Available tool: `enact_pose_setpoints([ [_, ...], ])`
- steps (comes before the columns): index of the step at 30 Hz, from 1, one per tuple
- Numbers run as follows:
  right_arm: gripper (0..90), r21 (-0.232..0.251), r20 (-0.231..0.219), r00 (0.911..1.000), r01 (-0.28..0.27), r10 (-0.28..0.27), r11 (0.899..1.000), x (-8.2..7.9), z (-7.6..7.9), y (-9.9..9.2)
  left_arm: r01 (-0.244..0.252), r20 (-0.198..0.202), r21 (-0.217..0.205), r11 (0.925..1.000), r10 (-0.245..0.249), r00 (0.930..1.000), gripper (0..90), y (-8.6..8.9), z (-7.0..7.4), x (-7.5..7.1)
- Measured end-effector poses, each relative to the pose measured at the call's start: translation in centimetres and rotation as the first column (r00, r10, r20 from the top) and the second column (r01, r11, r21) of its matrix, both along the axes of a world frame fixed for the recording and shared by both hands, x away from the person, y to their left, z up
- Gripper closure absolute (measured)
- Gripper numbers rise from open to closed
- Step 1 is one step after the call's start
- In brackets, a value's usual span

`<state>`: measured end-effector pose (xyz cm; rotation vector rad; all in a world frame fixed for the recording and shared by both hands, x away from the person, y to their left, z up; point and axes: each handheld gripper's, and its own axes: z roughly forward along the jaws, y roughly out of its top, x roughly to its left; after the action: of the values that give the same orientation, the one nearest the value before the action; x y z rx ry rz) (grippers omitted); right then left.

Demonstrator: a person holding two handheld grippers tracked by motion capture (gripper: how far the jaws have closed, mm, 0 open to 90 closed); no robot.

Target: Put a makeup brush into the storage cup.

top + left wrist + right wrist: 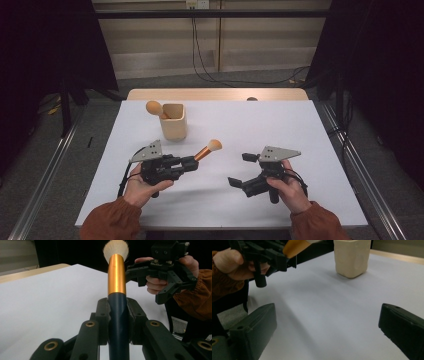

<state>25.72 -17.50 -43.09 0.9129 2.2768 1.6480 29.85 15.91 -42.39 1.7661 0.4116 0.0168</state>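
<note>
Item: makeup brush (206, 150), left tongs (192, 163) clenching its handle; right tongs (242, 170) idling released. Handling: lowering upright into cup (174, 125).

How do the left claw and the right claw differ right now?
The left claw is shut on the makeup brush by its dark handle; the right claw stands wide open with nothing between its jaws. The left points toward the cream cup; the right points across toward the left hand. Both are hand-held above the white table.
</note>
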Motion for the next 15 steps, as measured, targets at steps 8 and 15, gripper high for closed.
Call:
enact_pose_setpoints([
  [8, 2.6, 0.089, 0.062, 0.9967, 0.046, -0.051, 0.995, 0.1, 0.0, 0.2, 0.005, 0.013, -0.007, 1.0, -0.005, 0.9999, 74.4, -0.4, 0.2, -0.2],
  [15, 0.1, 0.118, 0.089, 0.9959, -0.025, 0.014, 0.993, -0.1, 0.4, 0.8, 0.02, 0.016, -0.015, 0.9997, -0.02, 0.9997, 74.4, -1.1, 0.2, -0.2],
])
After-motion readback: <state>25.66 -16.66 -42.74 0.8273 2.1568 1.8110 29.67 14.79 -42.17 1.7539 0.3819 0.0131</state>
